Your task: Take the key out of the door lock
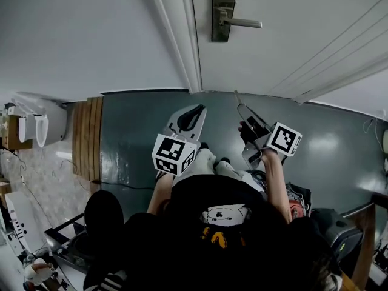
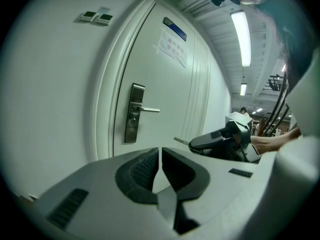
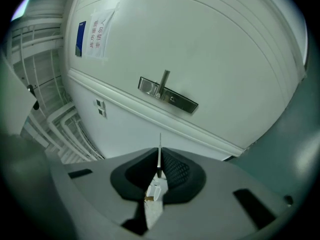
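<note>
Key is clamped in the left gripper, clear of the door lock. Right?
No: the key is clamped in the right gripper, not the left gripper, which is shut on nothing. The right gripper view shows it, clear of the door lock.

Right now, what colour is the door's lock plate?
The lock plate is silver-grey metal, clearest in the head view.

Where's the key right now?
Head view, right side: the key is clamped in the right tool, blade toward the door, clear of the lock plate.
</note>
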Available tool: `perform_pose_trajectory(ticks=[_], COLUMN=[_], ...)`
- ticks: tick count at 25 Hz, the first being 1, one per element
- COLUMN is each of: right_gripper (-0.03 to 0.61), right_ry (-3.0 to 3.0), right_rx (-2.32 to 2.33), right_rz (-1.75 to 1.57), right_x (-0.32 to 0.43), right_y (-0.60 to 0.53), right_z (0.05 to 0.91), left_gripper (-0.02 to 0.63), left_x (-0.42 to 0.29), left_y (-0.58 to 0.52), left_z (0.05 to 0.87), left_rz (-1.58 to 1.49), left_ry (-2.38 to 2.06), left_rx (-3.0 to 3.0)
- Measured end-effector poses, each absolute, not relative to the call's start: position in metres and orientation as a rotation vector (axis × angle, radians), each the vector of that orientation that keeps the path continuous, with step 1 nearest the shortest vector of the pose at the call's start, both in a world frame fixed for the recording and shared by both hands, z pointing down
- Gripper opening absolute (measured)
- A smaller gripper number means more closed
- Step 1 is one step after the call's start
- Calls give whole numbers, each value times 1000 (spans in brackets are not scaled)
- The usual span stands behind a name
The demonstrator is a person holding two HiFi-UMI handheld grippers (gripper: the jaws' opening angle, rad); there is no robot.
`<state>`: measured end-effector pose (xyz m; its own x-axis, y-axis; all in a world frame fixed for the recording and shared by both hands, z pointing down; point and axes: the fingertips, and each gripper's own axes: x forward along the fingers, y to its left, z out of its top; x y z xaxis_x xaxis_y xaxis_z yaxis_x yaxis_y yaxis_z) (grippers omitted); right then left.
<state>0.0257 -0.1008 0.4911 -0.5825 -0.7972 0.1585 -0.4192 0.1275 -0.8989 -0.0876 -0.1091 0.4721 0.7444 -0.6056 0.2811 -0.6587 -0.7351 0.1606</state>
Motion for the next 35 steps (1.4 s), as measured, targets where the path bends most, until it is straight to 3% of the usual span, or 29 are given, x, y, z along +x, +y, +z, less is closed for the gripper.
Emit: perform_pose_trajectory(ticks=[15, 35], right_gripper=[21, 21], right_ry=[2216, 2255], right_rx=[-1111, -1130], right_rz=[-1359, -1294], right_x=[36, 36], right_y=[-29, -26], right_z=[477, 467], left_gripper=[12, 12], left_x=[-68, -67], left_y=[-45, -34], left_z=[453, 449], left_rz=[278, 278], left_ry=[-1099, -1074], left_rx=[2718, 2744])
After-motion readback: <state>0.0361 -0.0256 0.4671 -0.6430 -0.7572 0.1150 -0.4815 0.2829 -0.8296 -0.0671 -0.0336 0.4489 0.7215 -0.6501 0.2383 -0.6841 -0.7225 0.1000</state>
